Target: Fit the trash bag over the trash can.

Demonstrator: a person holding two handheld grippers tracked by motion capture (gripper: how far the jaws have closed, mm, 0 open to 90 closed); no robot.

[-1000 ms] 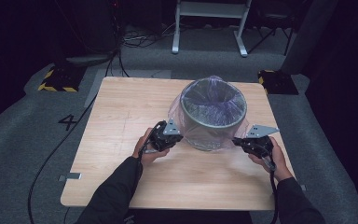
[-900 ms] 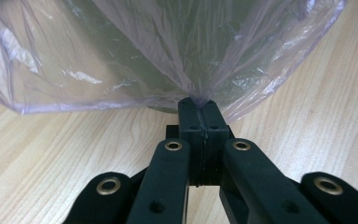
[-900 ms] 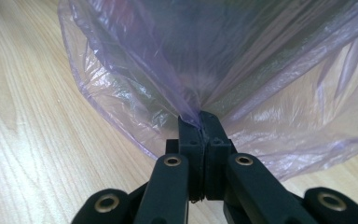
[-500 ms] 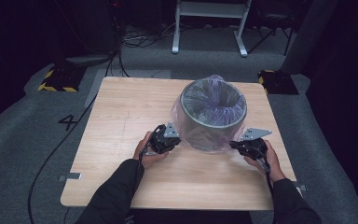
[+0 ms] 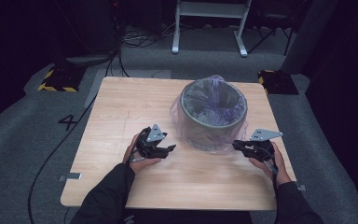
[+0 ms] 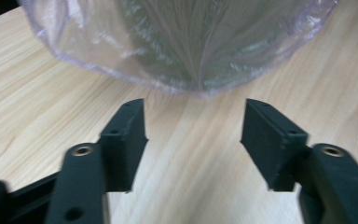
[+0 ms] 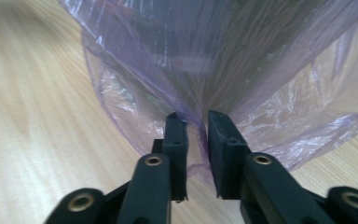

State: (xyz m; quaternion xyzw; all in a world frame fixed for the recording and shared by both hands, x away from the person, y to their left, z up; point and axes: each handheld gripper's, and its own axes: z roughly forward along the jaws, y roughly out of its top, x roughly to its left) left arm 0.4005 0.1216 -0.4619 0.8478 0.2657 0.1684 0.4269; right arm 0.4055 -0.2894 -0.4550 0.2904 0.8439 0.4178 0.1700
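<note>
A grey round bin (image 5: 213,122) lined with a thin purple plastic bag (image 5: 185,117) stands on the wooden table (image 5: 121,102), right of centre. My left gripper (image 5: 169,149) lies left of the bin. Its jaws have just been opening, and in the left gripper view (image 6: 193,135) they stand wide apart over bare wood, short of the bag's hem (image 6: 168,70). My right gripper (image 5: 237,144) is at the bin's right foot. Its jaws (image 7: 197,140) have just been opening a little. A fold of the bag (image 7: 261,70) still runs through the narrow gap, unpressed.
The table's near and left parts are bare wood. On the grey floor beyond sit two black blocks with yellow stripes (image 5: 56,79) (image 5: 275,81) and a white frame's legs (image 5: 209,28). A cable (image 5: 51,158) trails along the left side.
My left gripper has let go of the bag, opened and drawn back to the left. The right jaws have parted slightly around the bag's fold.
</note>
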